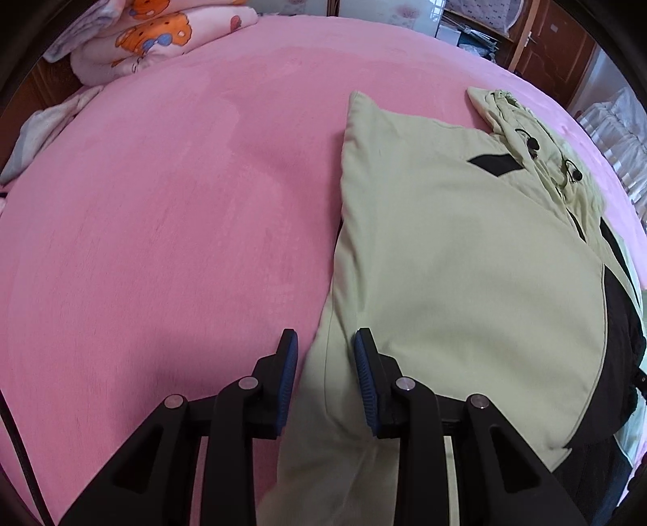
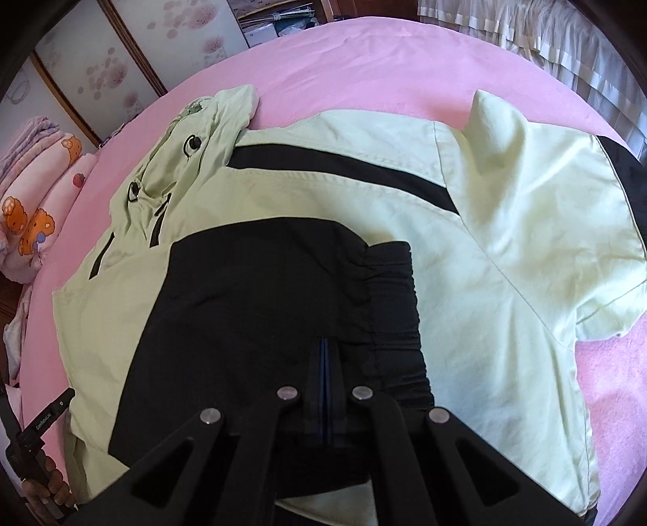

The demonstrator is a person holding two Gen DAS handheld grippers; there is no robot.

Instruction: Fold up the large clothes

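Observation:
A pale green jacket [image 1: 445, 242] with black panels lies spread on the pink bed [image 1: 161, 222], its hood [image 1: 525, 133] at the far end. My left gripper [image 1: 325, 348] is at the jacket's left edge, its blue pads closed on a bunched green sleeve that runs back under the gripper. In the right wrist view the jacket [image 2: 505, 242] fills the middle, with the hood [image 2: 202, 133] at upper left. My right gripper [image 2: 326, 344] is shut on the black sleeve end [image 2: 263, 283] with its gathered cuff, which lies across the jacket's front.
Folded cartoon-print quilts [image 1: 153, 36] sit at the bed's far left corner. A wooden door [image 1: 554, 44] and clutter stand beyond the bed. White frilled curtains [image 2: 546, 40] hang past the far right. A hand on the other gripper's handle [image 2: 40, 445] shows at lower left. Open pink bedding [image 2: 384, 68] surrounds the jacket.

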